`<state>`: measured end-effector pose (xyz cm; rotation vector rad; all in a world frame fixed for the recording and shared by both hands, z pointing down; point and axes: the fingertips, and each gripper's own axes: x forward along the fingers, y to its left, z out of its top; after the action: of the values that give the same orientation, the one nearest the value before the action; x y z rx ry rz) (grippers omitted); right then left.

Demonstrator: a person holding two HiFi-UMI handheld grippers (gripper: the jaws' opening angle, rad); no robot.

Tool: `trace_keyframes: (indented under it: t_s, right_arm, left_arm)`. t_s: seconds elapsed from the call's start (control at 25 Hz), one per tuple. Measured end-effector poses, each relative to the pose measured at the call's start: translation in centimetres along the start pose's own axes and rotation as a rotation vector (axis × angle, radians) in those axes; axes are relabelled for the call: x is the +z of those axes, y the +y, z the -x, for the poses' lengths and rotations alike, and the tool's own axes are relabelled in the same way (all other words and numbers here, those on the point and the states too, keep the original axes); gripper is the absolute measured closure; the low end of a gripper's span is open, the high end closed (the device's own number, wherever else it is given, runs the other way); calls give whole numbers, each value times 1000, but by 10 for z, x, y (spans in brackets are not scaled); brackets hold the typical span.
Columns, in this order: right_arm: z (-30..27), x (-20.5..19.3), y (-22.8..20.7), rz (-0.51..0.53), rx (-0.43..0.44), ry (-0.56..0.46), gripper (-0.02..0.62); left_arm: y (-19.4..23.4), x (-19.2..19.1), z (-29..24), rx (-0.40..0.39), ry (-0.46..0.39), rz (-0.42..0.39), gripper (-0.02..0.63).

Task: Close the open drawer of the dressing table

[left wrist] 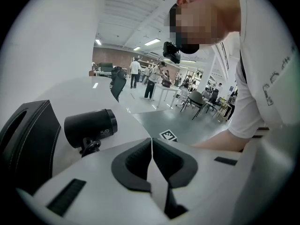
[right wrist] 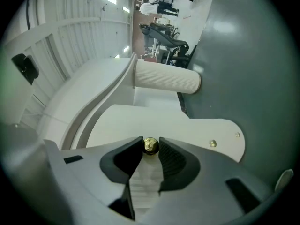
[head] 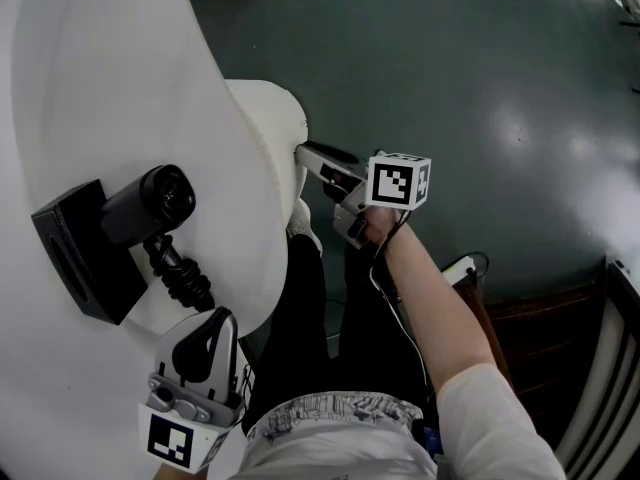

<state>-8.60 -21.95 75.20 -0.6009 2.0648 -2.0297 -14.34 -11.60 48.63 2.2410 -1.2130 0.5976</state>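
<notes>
Drawer (head: 268, 118) of the dressing table, white and round-cornered, jutting out from under the worktop's (head: 90, 88) curved front edge. Right gripper (head: 303, 154) at its front, fingers (right wrist: 172, 161) clamped on the small gold knob (right wrist: 150, 145). Left gripper (head: 208, 348) low over the worktop's near corner, fingers together, nothing between. Just beyond it a black hair dryer (head: 150, 203) on a stand, beside a black box (head: 72, 253), both well apart from the drawer. Dark-trousered legs (head: 310, 308) close along the worktop's edge, just beside the drawer. Open dark green floor (head: 480, 88) off that edge, with a ribbed white cylinder (right wrist: 166, 81) farther along it.
</notes>
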Motion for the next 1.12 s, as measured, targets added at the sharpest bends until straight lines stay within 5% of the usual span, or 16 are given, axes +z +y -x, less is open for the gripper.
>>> trace_keyframes:
  t_s: [0.56, 1.12]
  right_arm:
    - [-57, -35, 10, 0, 61, 104, 480]
    - [-52, -37, 12, 12, -4, 114, 446]
  left_arm:
    - [20, 0, 15, 26, -3, 10, 583]
    - [16, 14, 20, -9, -32, -20, 583]
